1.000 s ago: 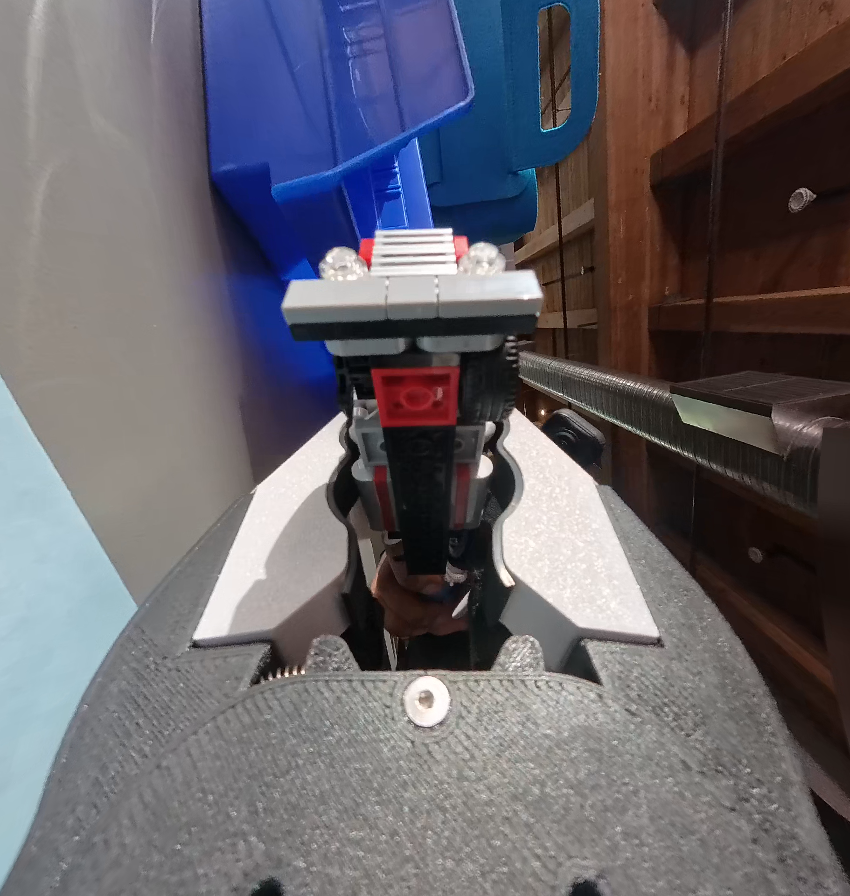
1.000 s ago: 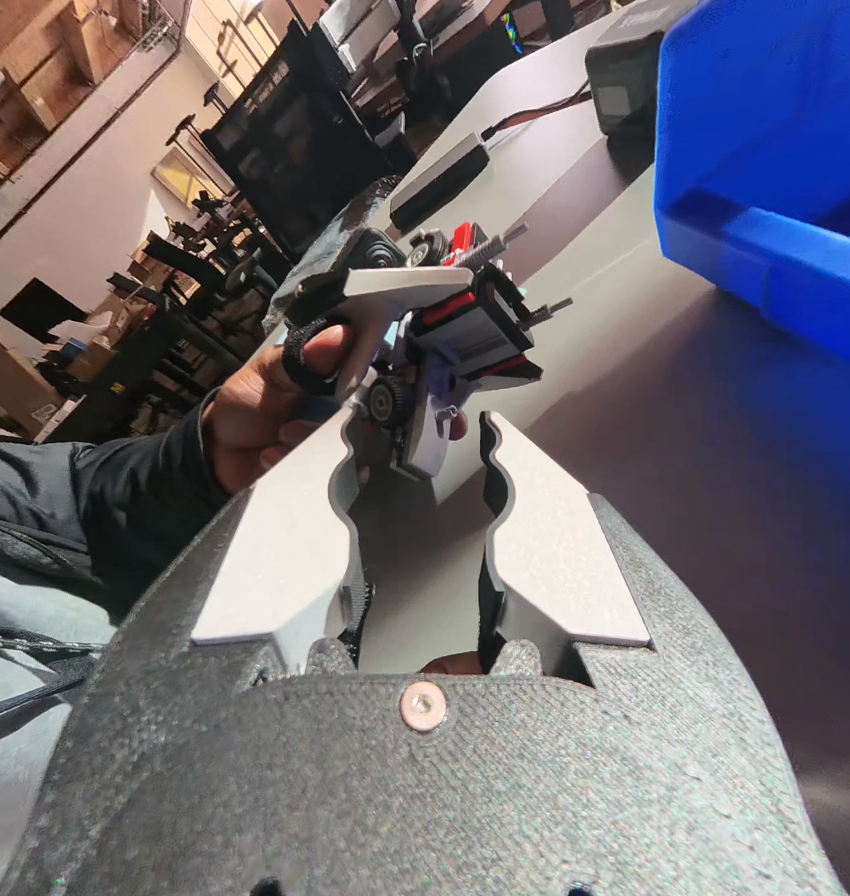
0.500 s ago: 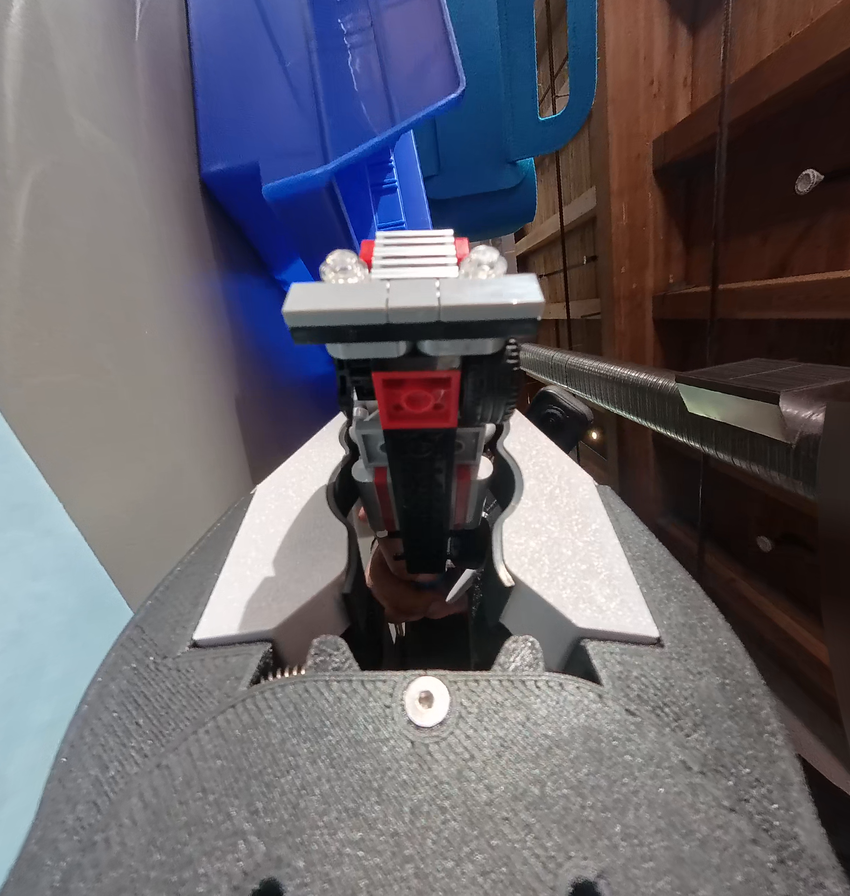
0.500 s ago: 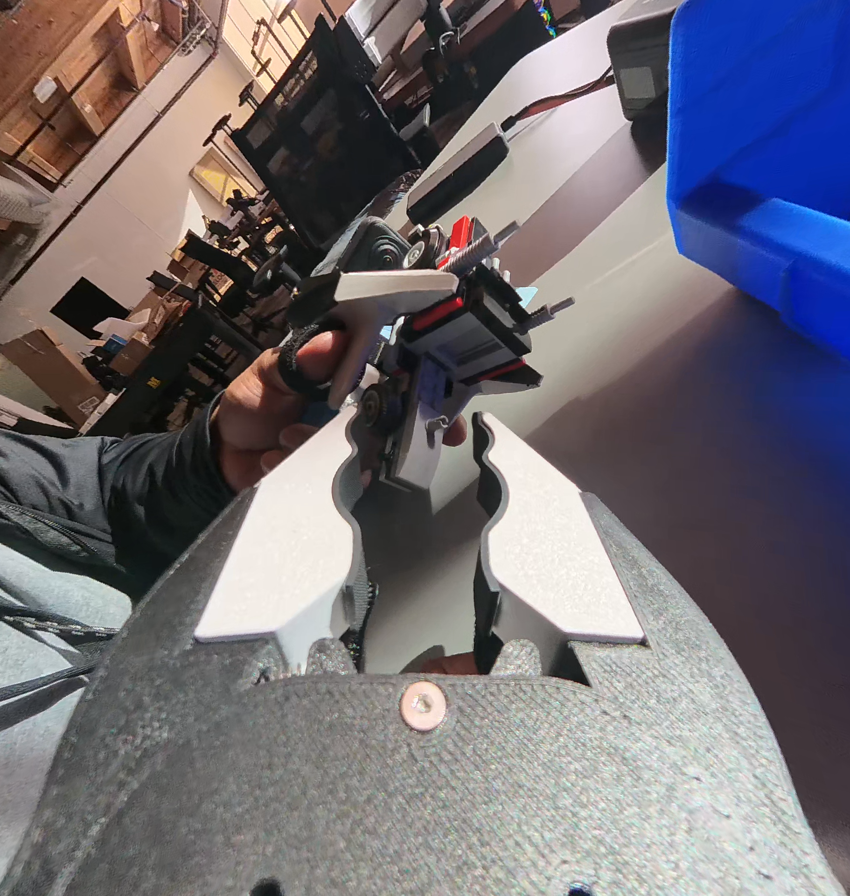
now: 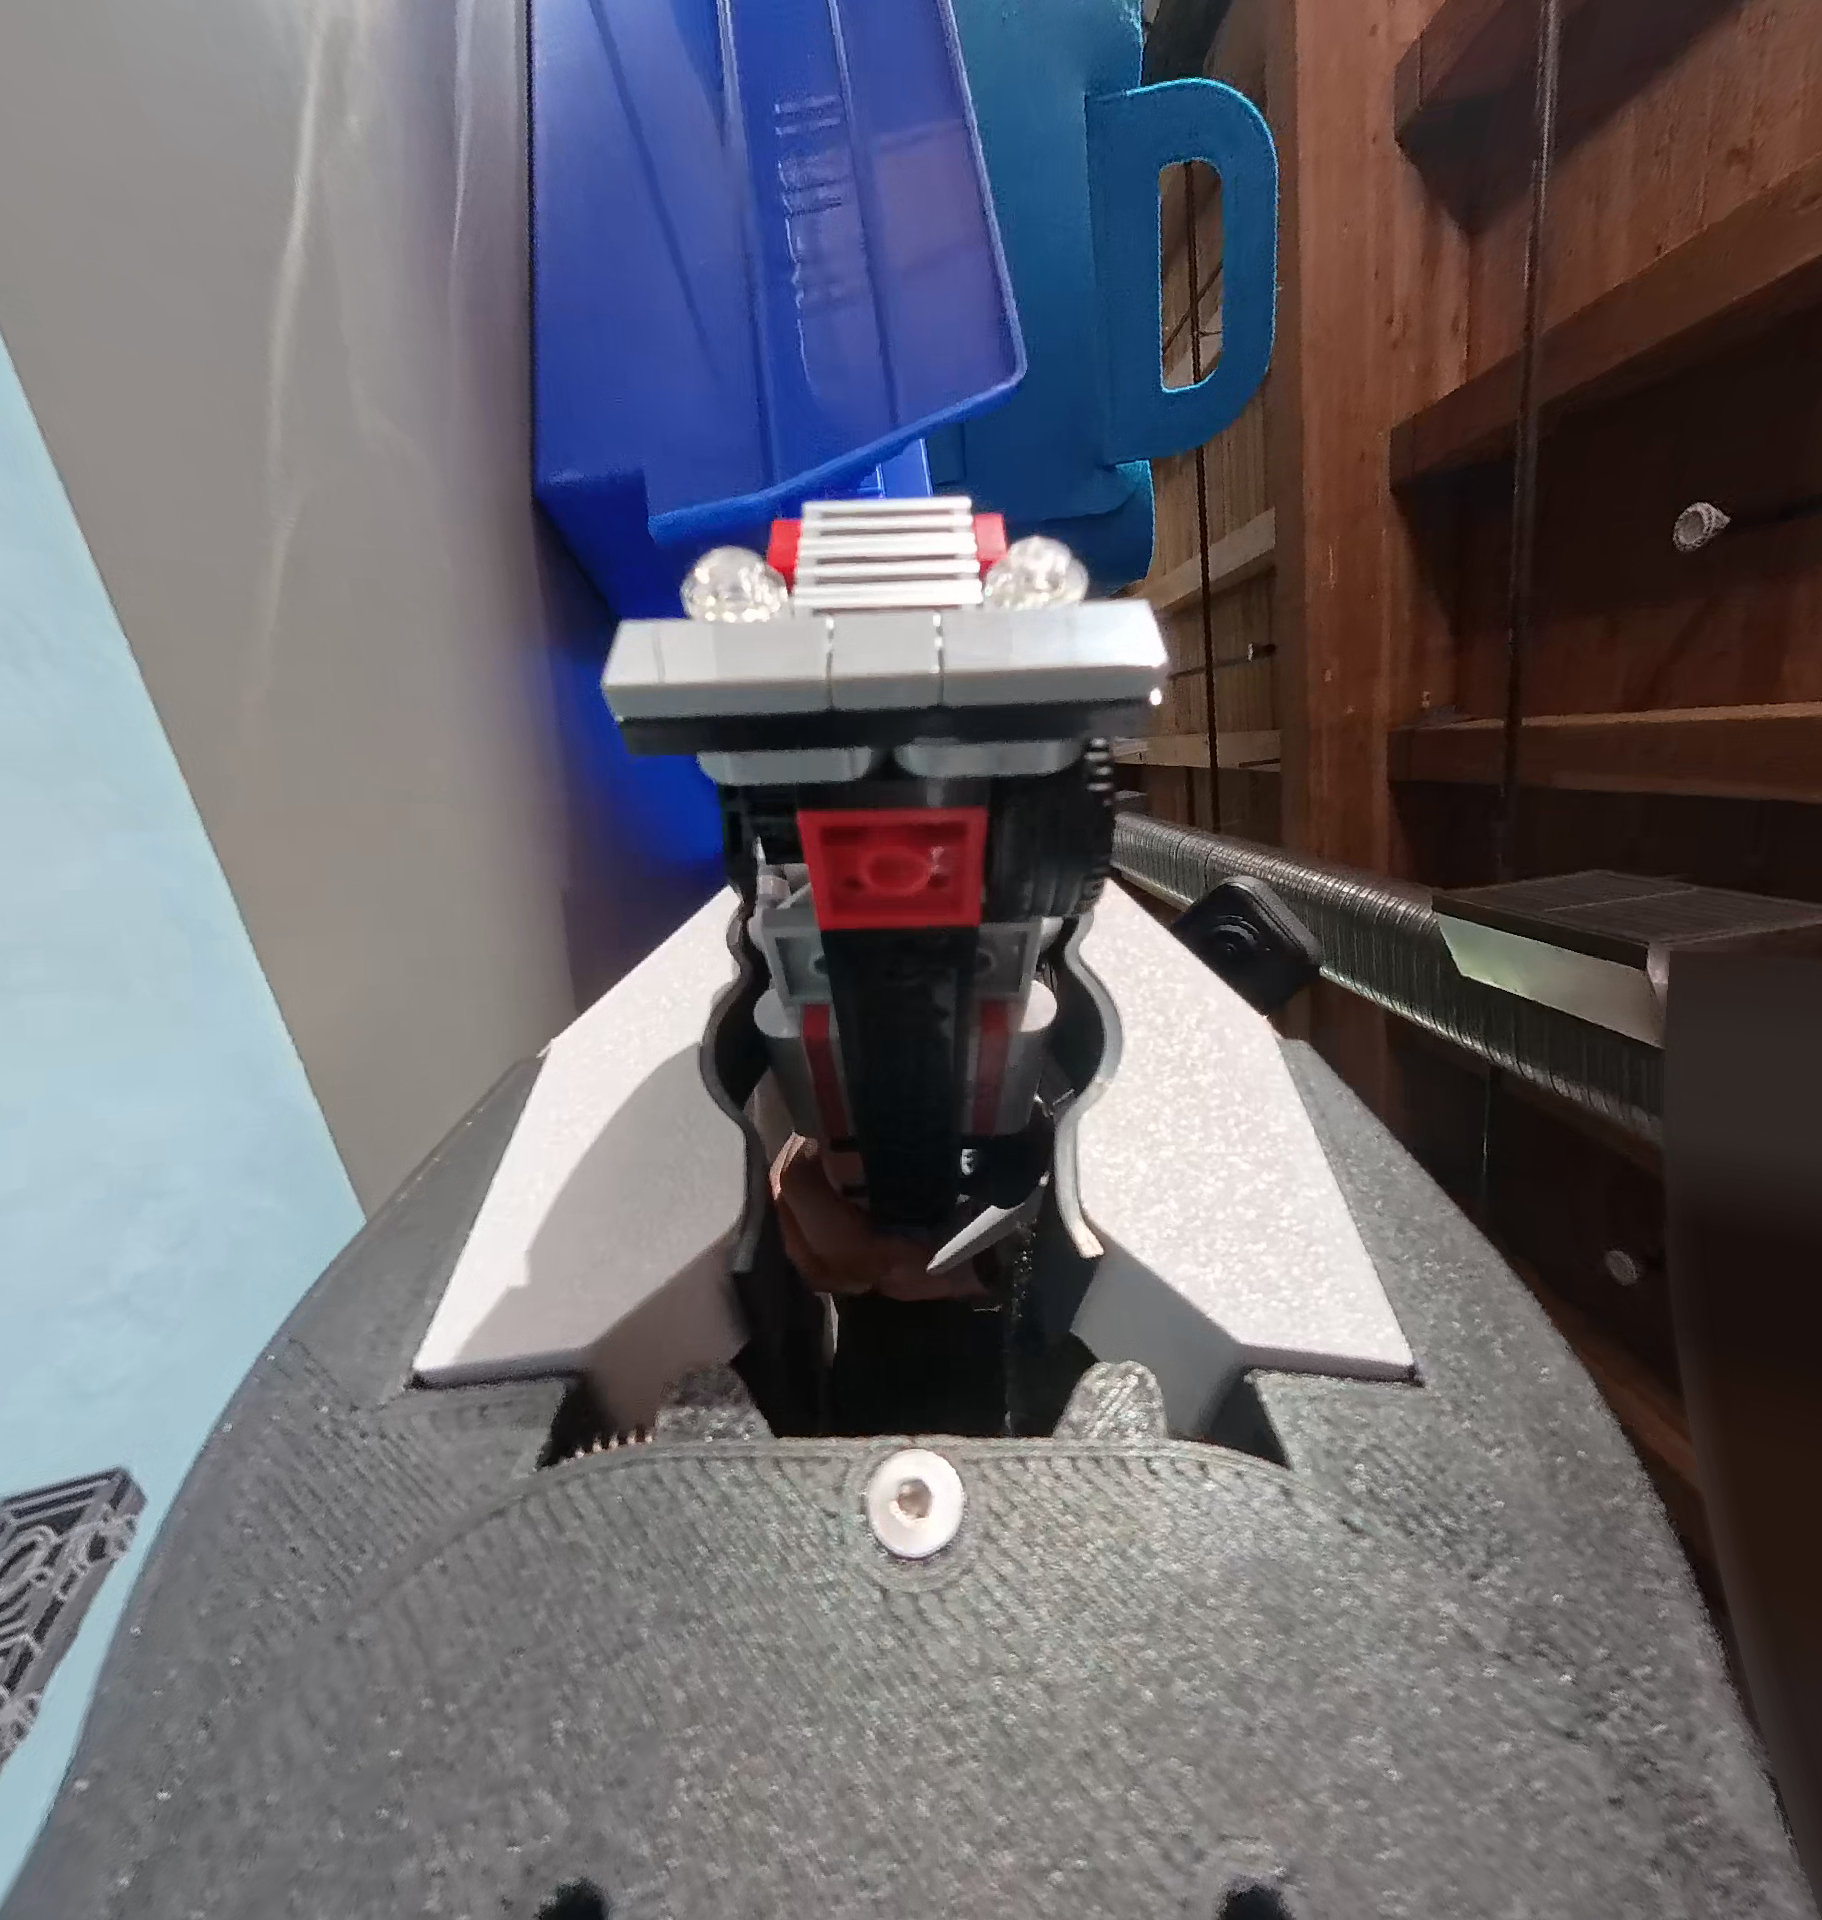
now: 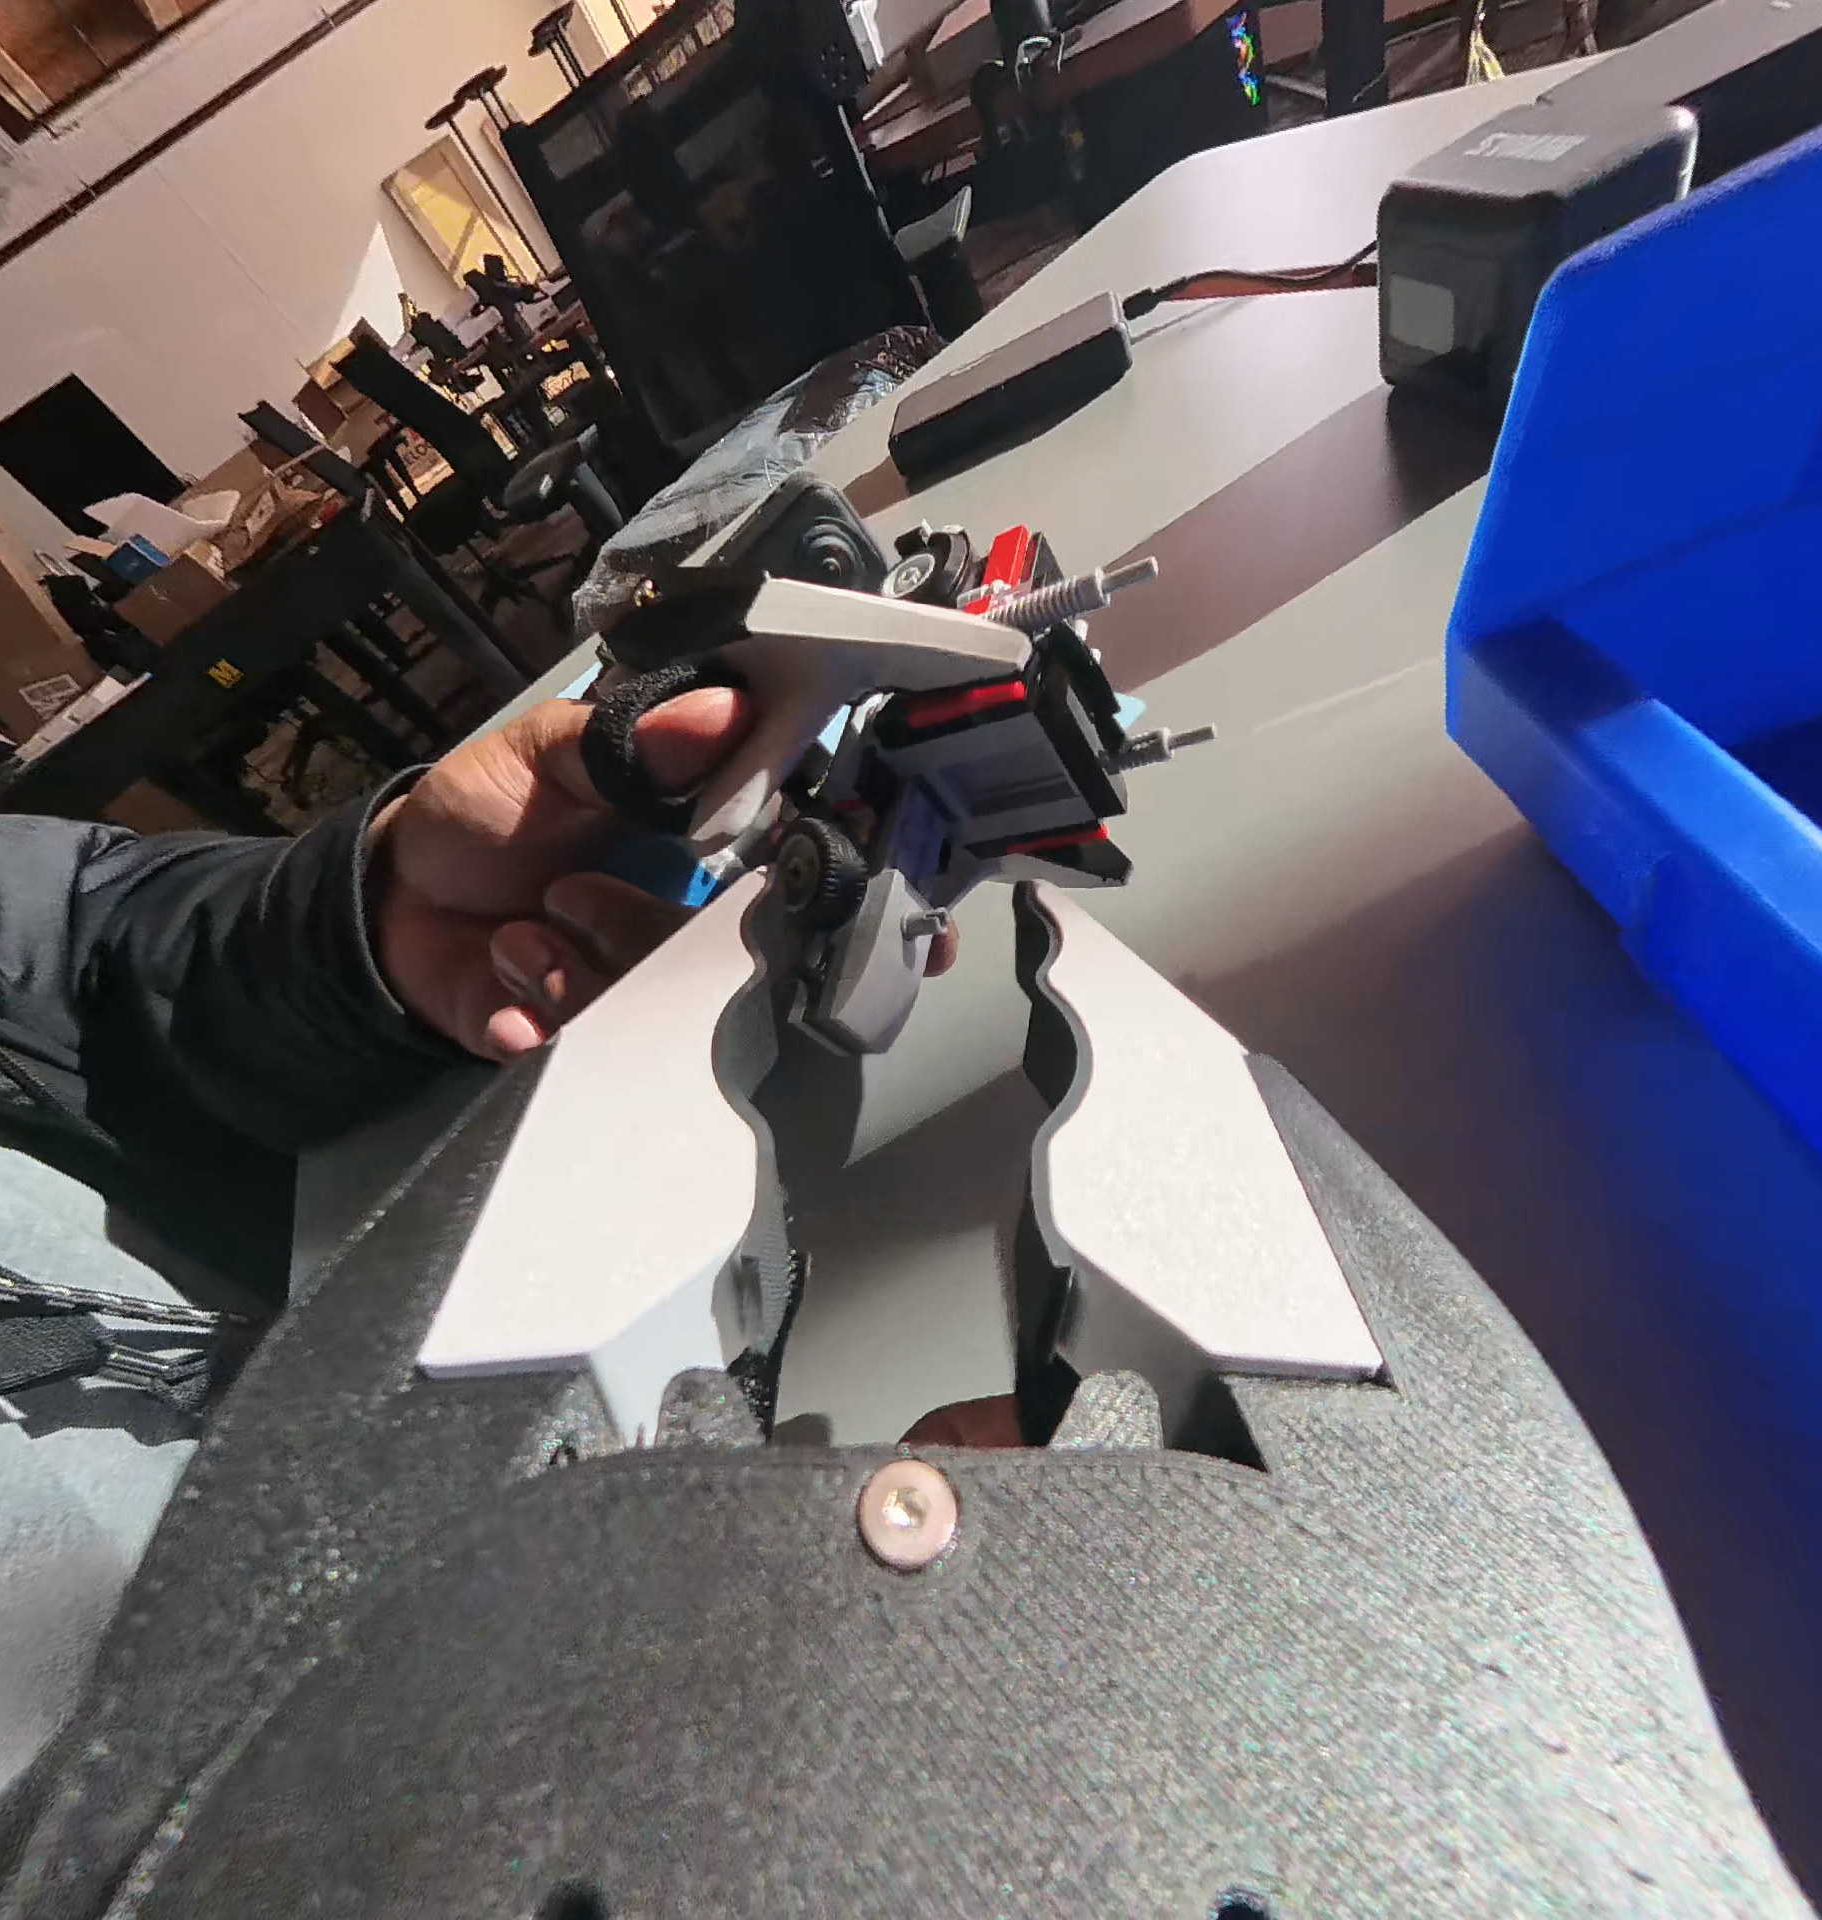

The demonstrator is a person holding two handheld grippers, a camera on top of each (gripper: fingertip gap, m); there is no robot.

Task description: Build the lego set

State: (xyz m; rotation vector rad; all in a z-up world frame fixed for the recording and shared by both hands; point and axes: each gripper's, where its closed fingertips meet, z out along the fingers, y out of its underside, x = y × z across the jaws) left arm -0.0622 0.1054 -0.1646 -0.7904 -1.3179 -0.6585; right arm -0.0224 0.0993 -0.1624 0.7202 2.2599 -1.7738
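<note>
Since the earlier frames, the right gripper [image 6: 896,966] has closed in on the lego vehicle [image 6: 990,769], its spread fingertips now flanking the model's lowest grey part, and a dark studded plate [image 5: 24,1621] has entered the lower-left corner of the left wrist view, lying on a light blue sheet [image 5: 107,935].

Left wrist view: the left gripper [image 5: 902,997] is pinched on the lego vehicle [image 5: 886,831], whose underside faces the camera; a red plate, black chassis, grey bumper, two clear round studs and a ribbed grey grille are visible. Beyond it stands a blue bin [image 5: 782,260]; embossed lettering on its wall is not legible. To the right run wooden shelves [image 5: 1613,416], with the right gripper's dark body in front of them.

Right wrist view: the right gripper's fingers are apart and hold nothing. A hand [image 6: 533,831] in a dark sleeve grips the left gripper's handle, one finger through a black loop, holding the vehicle tilted above the grey table [image 6: 1302,935]. The blue bin [image 6: 1665,623] sits at right; its contents are not visible. Farther off lie a flat grey box [image 6: 1011,400] with a cable and a black box [image 6: 1509,239] bearing a label.
</note>
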